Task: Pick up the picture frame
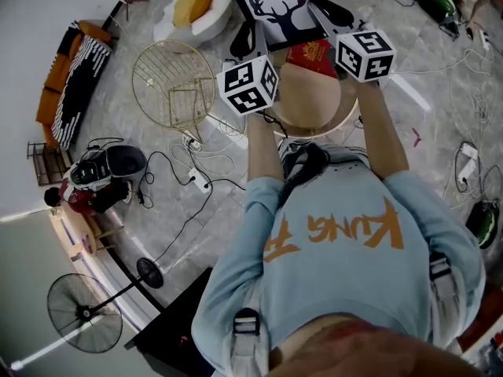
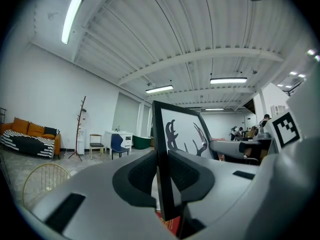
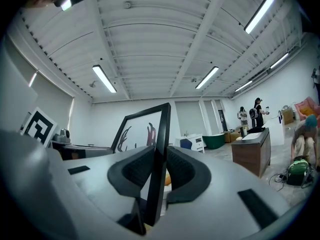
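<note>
- The picture frame (image 1: 277, 6), black-edged with an antler silhouette print, sits at the top centre of the head view, held between both claws.
- The left claw (image 2: 162, 178) pinches its left edge.
- The right claw (image 3: 157, 170) pinches its right edge.
- Just below it in the picture are a red item (image 1: 313, 56) and the round bench (image 1: 310, 104).

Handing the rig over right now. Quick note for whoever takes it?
Left gripper: shut on the left edge of the picture frame.
Right gripper: shut on its right edge.
Frame: held between both grippers, over the far side of the round table and a red item.
Done: both grips taken; frame looks lifted off the table.
Left: probably just hold it level and steady.
</note>
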Demonstrator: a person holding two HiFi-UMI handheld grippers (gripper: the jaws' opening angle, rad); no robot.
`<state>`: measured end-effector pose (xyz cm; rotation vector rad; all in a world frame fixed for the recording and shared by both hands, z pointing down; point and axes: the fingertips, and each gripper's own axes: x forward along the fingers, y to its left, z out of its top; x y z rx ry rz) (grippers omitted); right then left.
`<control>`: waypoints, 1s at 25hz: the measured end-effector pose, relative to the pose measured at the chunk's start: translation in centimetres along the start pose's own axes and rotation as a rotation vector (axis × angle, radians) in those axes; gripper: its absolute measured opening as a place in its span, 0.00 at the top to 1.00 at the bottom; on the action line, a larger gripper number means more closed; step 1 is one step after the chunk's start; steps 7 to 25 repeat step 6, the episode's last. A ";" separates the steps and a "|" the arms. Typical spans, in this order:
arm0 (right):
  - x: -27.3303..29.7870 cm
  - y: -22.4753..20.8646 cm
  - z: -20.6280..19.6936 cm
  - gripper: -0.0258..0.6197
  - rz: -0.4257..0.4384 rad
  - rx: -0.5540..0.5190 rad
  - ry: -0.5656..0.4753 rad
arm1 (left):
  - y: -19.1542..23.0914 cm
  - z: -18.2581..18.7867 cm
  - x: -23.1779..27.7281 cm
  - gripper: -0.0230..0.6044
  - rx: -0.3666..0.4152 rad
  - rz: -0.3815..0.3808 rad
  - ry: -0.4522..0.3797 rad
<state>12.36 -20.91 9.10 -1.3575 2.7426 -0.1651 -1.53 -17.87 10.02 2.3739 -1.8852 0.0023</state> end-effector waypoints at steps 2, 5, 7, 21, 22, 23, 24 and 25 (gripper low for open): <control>-0.1 -0.1 -0.3 0.85 0.001 -0.003 -0.001 | -0.1 -0.4 0.0 0.83 -0.003 0.000 -0.002; -0.5 -0.5 -0.6 0.85 0.000 -0.005 -0.001 | -0.5 -0.9 0.1 0.83 -0.003 -0.002 -0.001; -0.6 -0.7 -0.8 0.85 -0.001 -0.005 -0.001 | -0.7 -1.0 0.2 0.83 -0.003 -0.002 0.000; -0.6 -0.7 -0.8 0.85 -0.001 -0.005 -0.001 | -0.7 -1.0 0.2 0.83 -0.003 -0.002 0.000; -0.6 -0.7 -0.8 0.85 -0.001 -0.005 -0.001 | -0.7 -1.0 0.2 0.83 -0.003 -0.002 0.000; -0.6 -0.7 -0.8 0.85 -0.001 -0.005 -0.001 | -0.7 -1.0 0.2 0.83 -0.003 -0.002 0.000; -0.6 -0.7 -0.8 0.85 -0.001 -0.005 -0.001 | -0.7 -1.0 0.2 0.83 -0.003 -0.002 0.000; -0.6 -0.7 -0.8 0.85 -0.001 -0.005 -0.001 | -0.7 -1.0 0.2 0.83 -0.003 -0.002 0.000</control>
